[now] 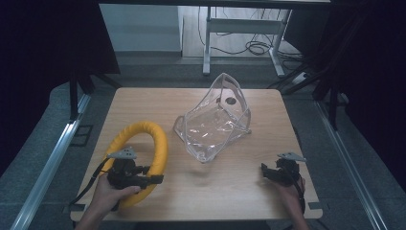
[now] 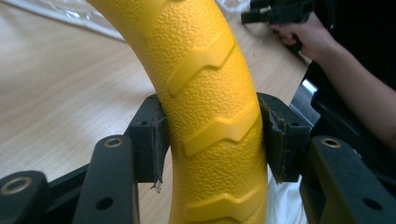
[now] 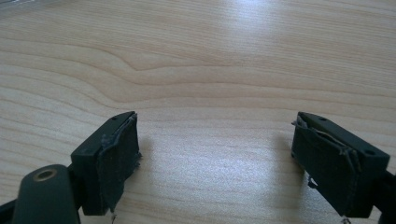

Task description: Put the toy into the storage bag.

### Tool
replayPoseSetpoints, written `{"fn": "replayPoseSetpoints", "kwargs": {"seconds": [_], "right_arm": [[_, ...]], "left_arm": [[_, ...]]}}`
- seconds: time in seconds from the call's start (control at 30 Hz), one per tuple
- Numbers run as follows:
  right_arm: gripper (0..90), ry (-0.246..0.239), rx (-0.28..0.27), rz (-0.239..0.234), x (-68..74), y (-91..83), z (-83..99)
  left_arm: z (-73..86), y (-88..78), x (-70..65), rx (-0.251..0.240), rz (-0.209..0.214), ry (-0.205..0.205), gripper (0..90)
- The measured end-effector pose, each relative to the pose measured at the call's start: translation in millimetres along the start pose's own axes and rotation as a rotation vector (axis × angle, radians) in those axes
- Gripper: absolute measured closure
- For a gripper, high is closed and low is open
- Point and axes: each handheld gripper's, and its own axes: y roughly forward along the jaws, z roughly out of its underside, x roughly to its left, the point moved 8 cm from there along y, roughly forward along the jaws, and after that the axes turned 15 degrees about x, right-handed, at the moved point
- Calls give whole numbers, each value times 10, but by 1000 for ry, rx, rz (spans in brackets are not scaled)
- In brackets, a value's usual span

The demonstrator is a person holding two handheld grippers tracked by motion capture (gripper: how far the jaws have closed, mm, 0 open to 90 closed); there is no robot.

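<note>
The yellow ring (image 1: 143,153) stands tilted left of the clear plastic bag (image 1: 215,120). The left gripper (image 2: 210,140) has its jaws clamped on the ring's ridged rim. The right gripper (image 3: 215,154), right of the bag, holds its jaws apart over bare table (image 3: 210,60).

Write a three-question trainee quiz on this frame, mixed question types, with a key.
1. True or false: the left gripper is shut on the yellow ring.
2. What stands between the right gripper's jaws? A) the ring B) nothing, bare table C) the bag
3. In the high view, which thing lies nearer the table's far edge: the ring or the clear plastic bag?

Key
1. True: both pads press on the ring's textured sides.
2. B: the jaws stand wide apart over bare wood.
3. The clear plastic bag; the ring sits at the near left.
</note>
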Motion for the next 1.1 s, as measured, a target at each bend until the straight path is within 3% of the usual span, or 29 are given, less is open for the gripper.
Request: {"fn": "replayPoseSetpoints", "kwargs": {"seconds": [0.07, 0.23, 0.43, 0.6, 0.73, 0.93, 1.1], "right_arm": [[149, 0, 0, 0, 0, 0, 0], [149, 1, 0, -1, 0, 0, 0], [149, 1, 0, -1, 1, -1, 0], [150, 2, 0, 0, -1, -1, -1], [150, 4, -1, 1, -3, -1, -1], [151, 4, -2, -1, -2, 0, -2], [151, 7, -1, -1, -2, 0, -1]], "left_arm": [[-6, -21, 6, -12, -9, 4, 475], [-51, -186, 36, -102, -76, 20, 477], [-105, -365, 67, -188, -100, 27, 479], [-151, -447, 64, -247, -147, 45, 479], [-207, -493, 42, -283, -144, 55, 480], [-321, -523, 13, -345, -100, 53, 480], [-420, -556, -24, -386, -101, 57, 480]]}}
